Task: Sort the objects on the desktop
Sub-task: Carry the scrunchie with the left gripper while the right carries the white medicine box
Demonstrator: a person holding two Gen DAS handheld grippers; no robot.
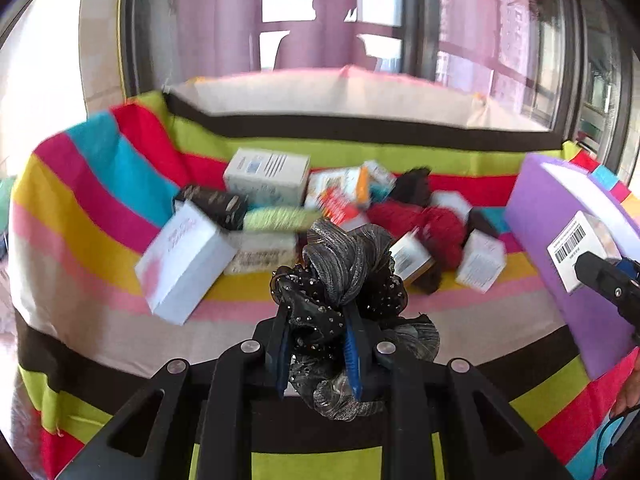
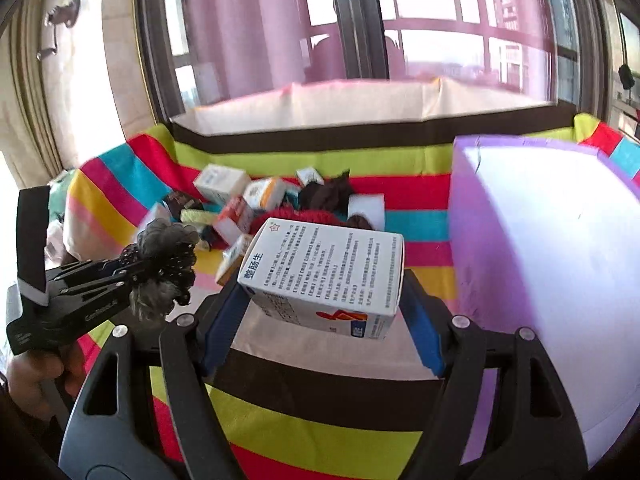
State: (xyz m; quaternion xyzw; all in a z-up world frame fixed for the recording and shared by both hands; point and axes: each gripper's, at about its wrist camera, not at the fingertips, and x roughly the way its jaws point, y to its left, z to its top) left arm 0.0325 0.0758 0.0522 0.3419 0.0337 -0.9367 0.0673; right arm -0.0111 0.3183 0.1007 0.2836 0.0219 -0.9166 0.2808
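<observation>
The black-and-grey ruffled scrunchie is clamped between the blue-padded fingers of the left gripper, raised clear of the striped worktop; its lower folds hang behind the fingers and are partly hidden. The white medicine box with printed text sits between the fingers of the right gripper, pressed on both sides and held tilted above the cloth. In the left wrist view only a barcoded end of this box and one dark finger show at the right edge. Behind both lies a blurred heap of boxes, red yarn and a green skein; labels are illegible. A purple bin stands at right, its interior washed out.
</observation>
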